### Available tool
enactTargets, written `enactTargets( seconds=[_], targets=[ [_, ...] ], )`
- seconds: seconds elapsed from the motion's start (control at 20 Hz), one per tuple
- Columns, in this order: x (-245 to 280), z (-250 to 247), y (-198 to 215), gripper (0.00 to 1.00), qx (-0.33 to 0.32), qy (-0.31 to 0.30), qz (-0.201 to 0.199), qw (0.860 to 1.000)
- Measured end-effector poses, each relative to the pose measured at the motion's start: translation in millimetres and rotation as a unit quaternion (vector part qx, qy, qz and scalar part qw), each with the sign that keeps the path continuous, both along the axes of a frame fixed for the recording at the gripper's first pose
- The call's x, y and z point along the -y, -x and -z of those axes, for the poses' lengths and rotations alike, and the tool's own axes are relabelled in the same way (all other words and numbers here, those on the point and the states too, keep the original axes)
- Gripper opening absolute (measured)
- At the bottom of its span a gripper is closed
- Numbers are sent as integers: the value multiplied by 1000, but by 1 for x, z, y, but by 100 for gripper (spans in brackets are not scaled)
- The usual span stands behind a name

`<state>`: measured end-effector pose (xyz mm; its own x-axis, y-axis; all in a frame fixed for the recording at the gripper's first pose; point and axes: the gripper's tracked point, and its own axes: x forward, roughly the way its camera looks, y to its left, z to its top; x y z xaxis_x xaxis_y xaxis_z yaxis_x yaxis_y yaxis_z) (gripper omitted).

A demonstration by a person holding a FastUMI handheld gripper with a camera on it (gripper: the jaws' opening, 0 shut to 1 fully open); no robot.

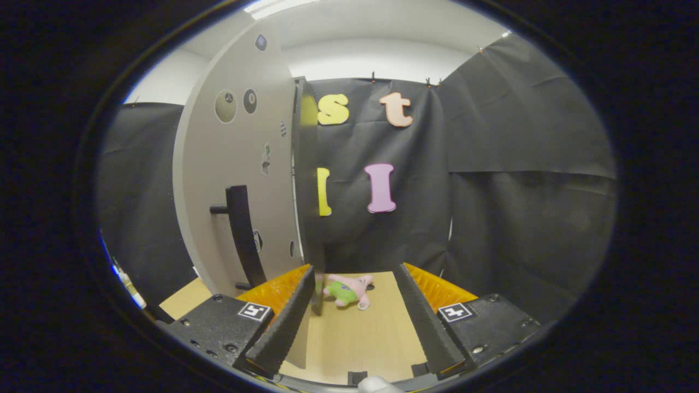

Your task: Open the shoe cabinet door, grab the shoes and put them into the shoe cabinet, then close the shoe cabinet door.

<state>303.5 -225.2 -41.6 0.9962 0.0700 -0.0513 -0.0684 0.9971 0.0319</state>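
Note:
The shoe cabinet door [240, 164] is a grey panel standing open to the left, seen almost edge-on. Its black bar handle [243, 234] runs upright on the face turned toward me. The door's dark free edge [307, 180] comes down just inside my left finger [284, 327], close to its tip; I cannot tell if they touch. My gripper [355, 271] is open, its fingers wide apart, with nothing pressed between them. It hangs low over the wooden table [355, 338].
A small pink and green plush toy [348, 290] lies on the table just beyond the fingertips, beside the door's lower corner. Black cloth walls close the booth behind and to the right. Bare tabletop stretches between the fingers.

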Motion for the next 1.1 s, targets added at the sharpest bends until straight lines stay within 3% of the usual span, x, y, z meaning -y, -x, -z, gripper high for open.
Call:
enactTargets(
  seconds=[0.2, 0.5, 0.75, 1.1],
  targets=[
    [-25, -22, -6, 97, 33, 21, -33, 999],
    [-36, -19, -7, 95, 14, 18, -33, 999],
    [-43, -20, -1, 92, 11, 14, 5, 1000],
    [-88, -20, 10, 92, 3, 15, 11, 1000]
  ],
)
